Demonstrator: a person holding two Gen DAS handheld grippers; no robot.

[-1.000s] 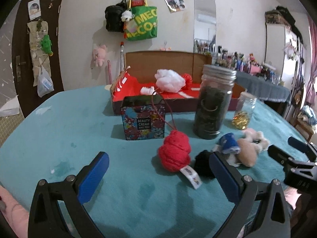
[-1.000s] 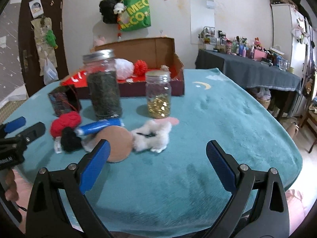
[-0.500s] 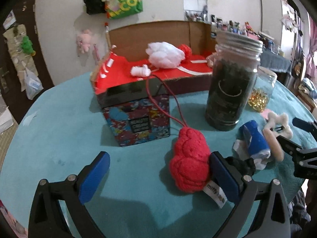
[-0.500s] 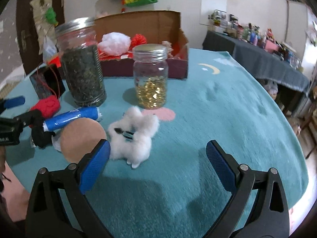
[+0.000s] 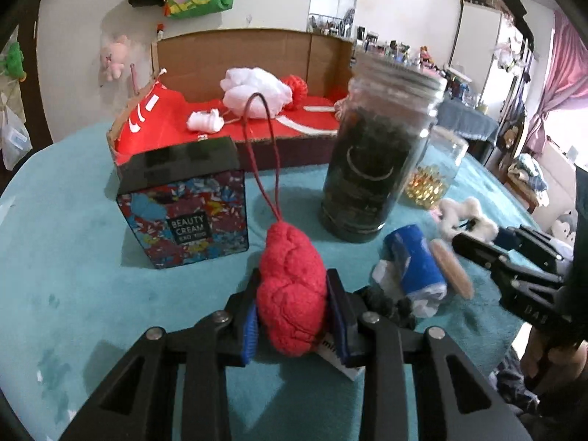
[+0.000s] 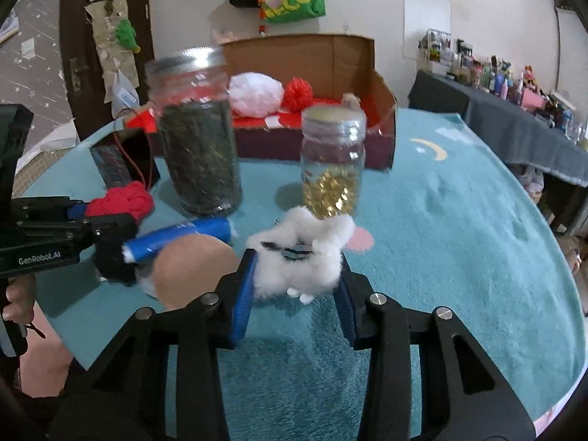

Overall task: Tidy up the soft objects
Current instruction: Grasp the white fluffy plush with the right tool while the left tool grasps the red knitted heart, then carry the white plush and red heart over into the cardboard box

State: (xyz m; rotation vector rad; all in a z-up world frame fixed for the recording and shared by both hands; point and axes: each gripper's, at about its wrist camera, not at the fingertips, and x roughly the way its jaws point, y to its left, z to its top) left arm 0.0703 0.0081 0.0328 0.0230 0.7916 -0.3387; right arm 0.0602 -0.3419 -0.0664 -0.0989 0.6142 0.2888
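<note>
My left gripper (image 5: 292, 308) is shut on a red knitted toy (image 5: 290, 286) with a red cord, on the teal tablecloth; it also shows in the right wrist view (image 6: 121, 202). My right gripper (image 6: 296, 286) is closed around a white fluffy toy (image 6: 301, 261), its blue pads pressing both sides. Between the grippers lies a toy with a blue roll (image 6: 180, 239), a tan disc (image 6: 194, 268) and a black pompom (image 6: 110, 261). The open cardboard box (image 5: 257, 58) at the back holds a white plush (image 5: 257, 92) and a red ball (image 5: 297, 88).
A patterned cream box (image 5: 183, 209) stands left of the red toy. A tall jar of dark leaves (image 5: 375, 161) and a small jar of gold beads (image 6: 330, 169) stand in front of the cardboard box. The round table's edge (image 6: 551, 330) curves at the right.
Both grippers moved forward and closed: the left onto the red knitted toy, the right onto the white fluffy toy. Both were open half a second ago.
</note>
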